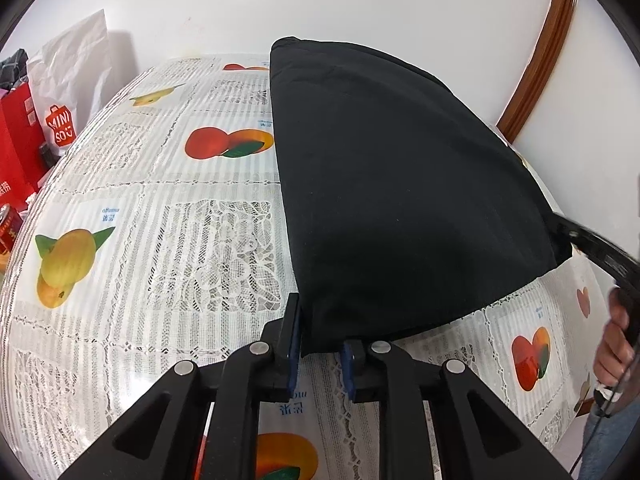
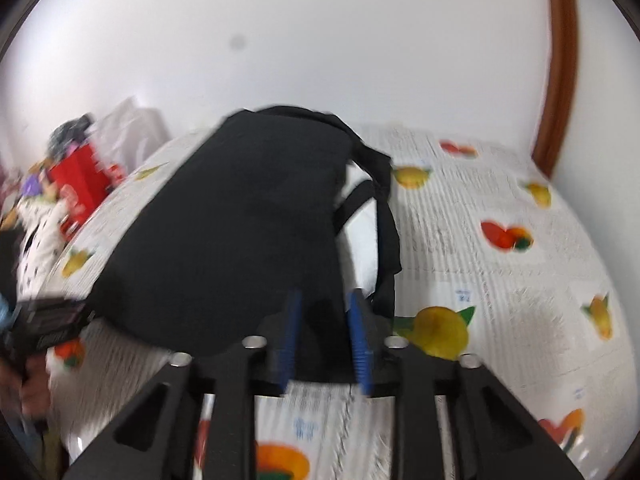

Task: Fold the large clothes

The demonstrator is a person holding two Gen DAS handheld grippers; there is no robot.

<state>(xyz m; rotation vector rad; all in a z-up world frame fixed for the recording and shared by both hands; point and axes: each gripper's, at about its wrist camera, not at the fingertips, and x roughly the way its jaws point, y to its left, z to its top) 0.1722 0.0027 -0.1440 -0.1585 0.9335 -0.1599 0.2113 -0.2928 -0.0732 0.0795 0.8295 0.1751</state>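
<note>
A large black garment (image 1: 400, 184) lies folded on the fruit-print tablecloth (image 1: 160, 208). My left gripper (image 1: 320, 344) is open, its blue pads either side of the garment's near left corner, with a gap to the cloth. In the blurred right wrist view the black garment (image 2: 240, 232) has a sleeve or strap hanging at its right edge (image 2: 384, 216). My right gripper (image 2: 326, 340) is open, its blue pads straddling the garment's near right corner. The right gripper's body also shows at the garment's right corner in the left wrist view (image 1: 600, 252).
Red and white shopping bags (image 1: 52, 120) and a red can (image 1: 8, 224) stand at the table's left edge. A white wall is behind, with a brown wooden frame (image 1: 536, 64) at the right. The person's hand (image 1: 616, 348) is at the right.
</note>
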